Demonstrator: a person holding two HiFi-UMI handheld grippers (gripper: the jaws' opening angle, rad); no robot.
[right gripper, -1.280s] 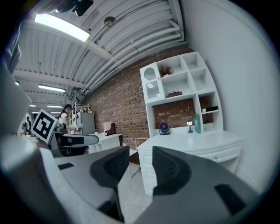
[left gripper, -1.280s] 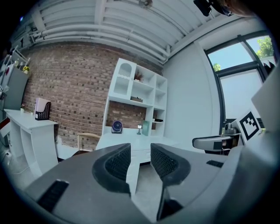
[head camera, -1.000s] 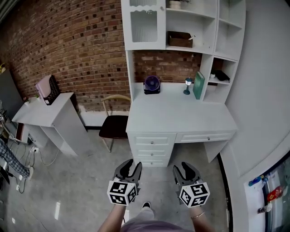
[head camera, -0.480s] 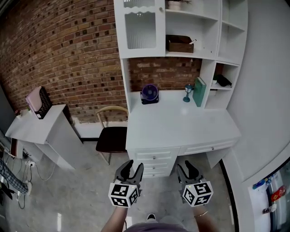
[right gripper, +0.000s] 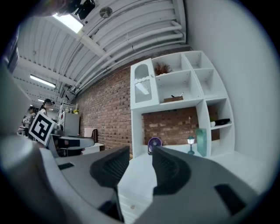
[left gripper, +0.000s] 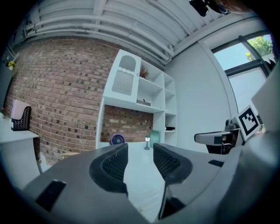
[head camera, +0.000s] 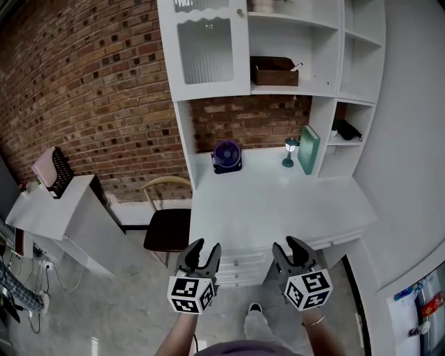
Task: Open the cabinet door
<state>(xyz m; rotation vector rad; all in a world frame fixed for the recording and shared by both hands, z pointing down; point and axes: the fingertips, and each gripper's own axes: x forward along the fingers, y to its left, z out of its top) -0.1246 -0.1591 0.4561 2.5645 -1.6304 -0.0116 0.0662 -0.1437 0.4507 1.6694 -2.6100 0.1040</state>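
Observation:
The white cabinet door [head camera: 205, 49], with a ribbed glass pane and a small knob [head camera: 240, 12], is shut at the upper left of the white hutch. It also shows far ahead in the left gripper view [left gripper: 124, 81] and the right gripper view [right gripper: 142, 89]. My left gripper [head camera: 204, 249] is held level at the desk's front edge, well below the door, and its jaws are opening with nothing between them [left gripper: 140, 159]. To its right, my right gripper [head camera: 288, 247] also points at the hutch, open and empty [right gripper: 141, 164].
The white desk [head camera: 278, 201] carries a purple fan [head camera: 227, 156], a small lamp [head camera: 290, 151] and a green book [head camera: 308, 149]. Drawers [head camera: 240, 263] sit below my grippers. A chair [head camera: 167, 226] and a side table [head camera: 66, 208] stand left. A brown box [head camera: 273, 71] sits on the shelf.
Both grippers and the head have moved forward to the desk, so the hutch looks nearer and larger. The left jaws have spread wider.

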